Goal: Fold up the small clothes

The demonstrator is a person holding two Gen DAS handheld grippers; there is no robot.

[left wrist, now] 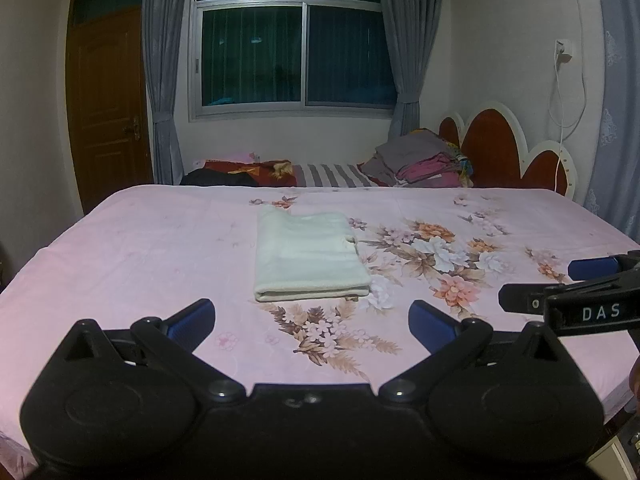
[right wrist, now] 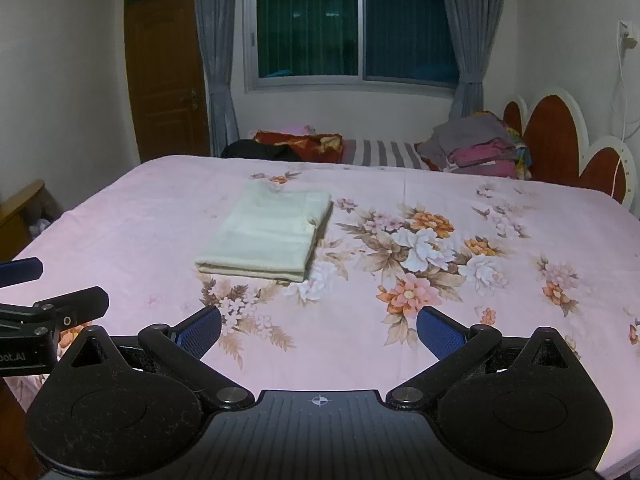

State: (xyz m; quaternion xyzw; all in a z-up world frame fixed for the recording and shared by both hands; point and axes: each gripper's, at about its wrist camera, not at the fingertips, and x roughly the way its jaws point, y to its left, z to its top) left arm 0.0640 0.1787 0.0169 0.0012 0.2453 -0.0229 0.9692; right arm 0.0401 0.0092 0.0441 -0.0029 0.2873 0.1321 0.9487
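A cream-white cloth (left wrist: 308, 254) lies folded into a neat rectangle on the pink floral bedsheet (left wrist: 140, 248), its folded edge toward me. In the right wrist view the same cloth (right wrist: 269, 232) sits left of centre on the sheet (right wrist: 500, 320). My left gripper (left wrist: 312, 324) hovers open just short of the cloth, with nothing between its blue pads. My right gripper (right wrist: 319, 332) is open too, nearer the bed's front edge and right of the cloth. The right gripper's side (left wrist: 580, 292) shows at the right edge of the left wrist view.
A pile of folded clothes (left wrist: 420, 160) and a striped pillow (left wrist: 332, 176) lie at the far end by the red headboard (left wrist: 492, 144). Dark and red fabric (left wrist: 240, 174) sits at the far left. A wooden door (left wrist: 108, 108) and a curtained window (left wrist: 292, 40) stand behind.
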